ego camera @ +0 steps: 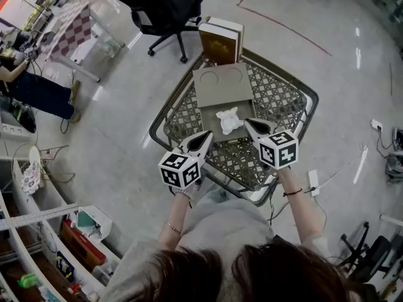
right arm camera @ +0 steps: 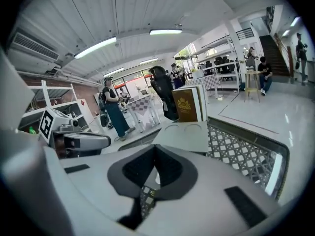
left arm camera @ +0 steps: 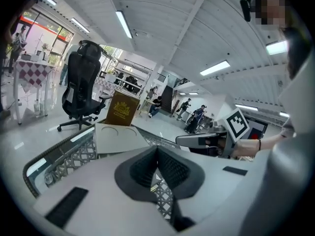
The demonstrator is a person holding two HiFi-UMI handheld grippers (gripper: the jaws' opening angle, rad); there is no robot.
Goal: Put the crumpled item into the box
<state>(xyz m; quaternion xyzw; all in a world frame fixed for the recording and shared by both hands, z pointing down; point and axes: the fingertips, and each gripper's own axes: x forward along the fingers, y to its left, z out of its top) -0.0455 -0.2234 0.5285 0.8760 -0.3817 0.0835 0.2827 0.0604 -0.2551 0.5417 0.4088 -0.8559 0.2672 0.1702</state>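
A crumpled white item (ego camera: 228, 119) lies on a grey sheet on the lattice metal table (ego camera: 283, 99). Just beyond it sits a flat grey box (ego camera: 221, 83) marked with two circles, also visible in the right gripper view (right arm camera: 184, 134). My left gripper (ego camera: 208, 133) hovers to the left of the crumpled item, its jaws shut (left arm camera: 157, 148) with nothing between them. My right gripper (ego camera: 247, 123) hangs close to the item's right edge. Its pads meet (right arm camera: 154, 147) and hold nothing. Both grippers are above the table's near half.
A brown box with a gold emblem (ego camera: 218, 43) stands upright at the table's far edge. A black office chair (ego camera: 165, 8) is behind it. A person (ego camera: 38, 90) stands at the left by a chequered table (ego camera: 72, 27). Shelving (ego camera: 56, 244) fills the lower left.
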